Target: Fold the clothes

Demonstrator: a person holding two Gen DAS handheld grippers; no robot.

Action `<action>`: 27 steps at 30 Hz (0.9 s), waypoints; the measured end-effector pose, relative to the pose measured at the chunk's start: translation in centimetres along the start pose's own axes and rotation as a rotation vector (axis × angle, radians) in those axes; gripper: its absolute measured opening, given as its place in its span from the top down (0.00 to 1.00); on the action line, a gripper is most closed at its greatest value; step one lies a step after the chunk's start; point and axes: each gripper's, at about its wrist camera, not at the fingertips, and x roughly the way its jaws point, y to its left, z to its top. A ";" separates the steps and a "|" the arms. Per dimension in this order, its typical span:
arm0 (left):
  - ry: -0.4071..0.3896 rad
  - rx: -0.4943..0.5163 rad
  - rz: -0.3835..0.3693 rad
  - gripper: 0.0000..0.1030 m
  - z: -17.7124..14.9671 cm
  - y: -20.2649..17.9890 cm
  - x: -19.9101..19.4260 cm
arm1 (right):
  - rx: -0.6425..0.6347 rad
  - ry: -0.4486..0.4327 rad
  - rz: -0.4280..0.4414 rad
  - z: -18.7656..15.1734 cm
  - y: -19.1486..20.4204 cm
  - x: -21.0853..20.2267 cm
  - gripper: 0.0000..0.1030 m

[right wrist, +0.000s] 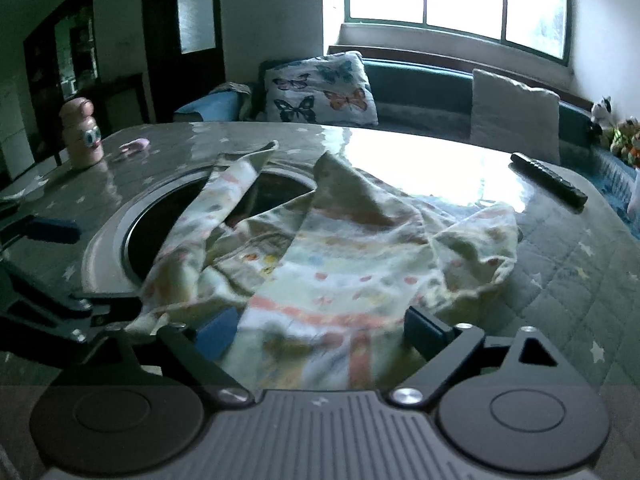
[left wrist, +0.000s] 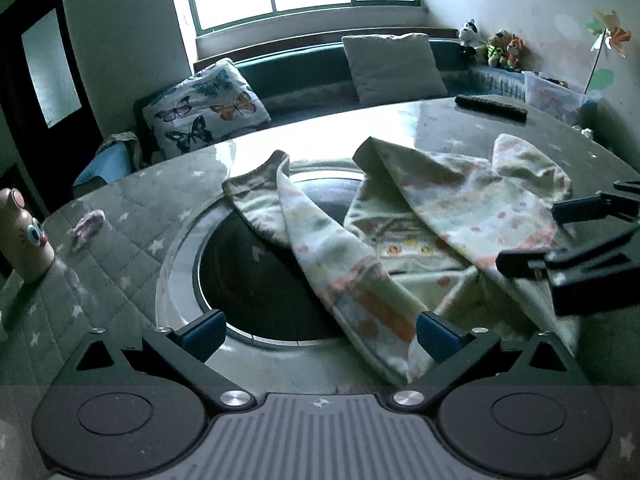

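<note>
While the left tool (left wrist: 318, 330) stands wide and empty over the dark round recess (left wrist: 256, 272) in the grey quilted surface (left wrist: 120, 240), the crumpled pastel-printed cotton garment (left wrist: 400, 232) lies across that recess, one fold beside its right finger. Right wrist view: right tool (right wrist: 320, 330) wide, garment (right wrist: 340, 264) draped between the fingers, not pinched. Black remote (right wrist: 548, 178) well apart.
</note>
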 end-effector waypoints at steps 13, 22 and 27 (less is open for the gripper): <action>0.029 -0.077 0.012 0.31 2.8 2.8 4.1 | -0.025 -0.011 0.012 6.2 -1.0 6.9 0.31; 0.014 -0.088 0.023 0.35 7.1 4.0 8.6 | -0.039 0.005 0.010 10.1 -1.2 12.6 0.47; 0.037 -0.102 0.023 0.35 9.3 4.2 12.2 | -0.036 0.032 0.010 10.7 -1.7 14.6 0.59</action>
